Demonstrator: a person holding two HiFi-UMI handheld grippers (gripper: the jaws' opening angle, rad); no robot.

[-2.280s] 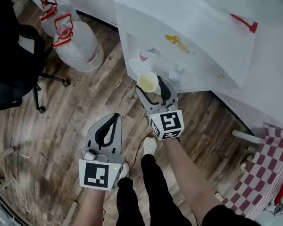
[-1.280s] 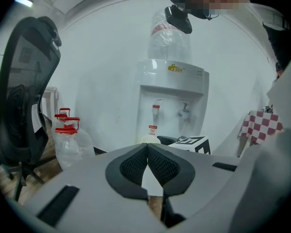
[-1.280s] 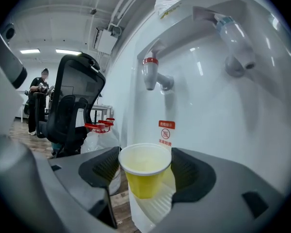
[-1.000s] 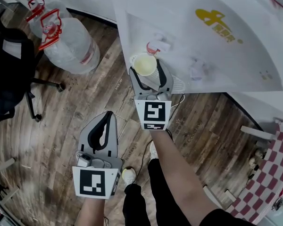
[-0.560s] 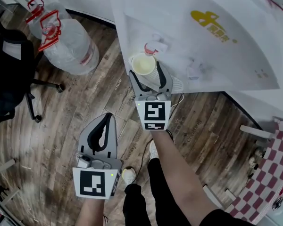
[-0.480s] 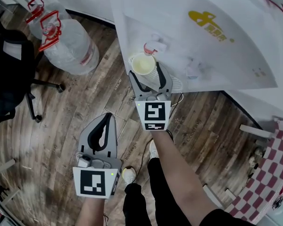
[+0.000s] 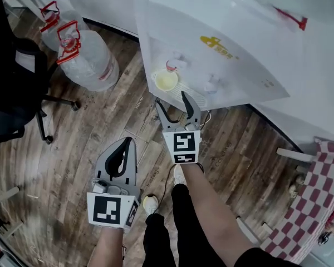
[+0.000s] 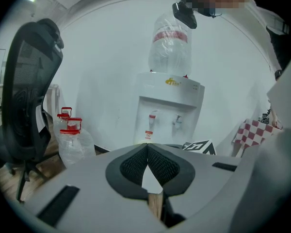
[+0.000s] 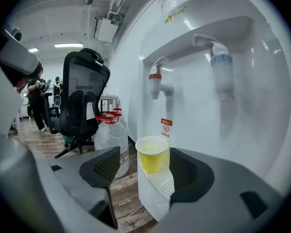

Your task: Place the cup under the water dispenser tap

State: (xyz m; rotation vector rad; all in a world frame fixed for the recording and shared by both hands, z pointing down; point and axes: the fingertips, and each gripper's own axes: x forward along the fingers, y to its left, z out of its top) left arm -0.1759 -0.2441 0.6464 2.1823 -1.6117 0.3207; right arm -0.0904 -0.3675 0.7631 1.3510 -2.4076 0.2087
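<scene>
I see the cup (image 7: 166,80) standing on the drip tray (image 9: 162,181) under the red tap (image 9: 155,79), upper centre of the head view. My right gripper (image 7: 171,98) is spread wide just short of it, holding nothing. My left gripper (image 7: 127,141) (lower left) is pressed together, empty.

I see the pale yellow cup (image 9: 153,155) standing upright, mouth open to the top, on the white ribbed drip tray (image 9: 161,182) of the water dispenser (image 7: 228,43). It sits right below the red-handled tap (image 9: 156,84), with a gap between rim and spout.
</scene>
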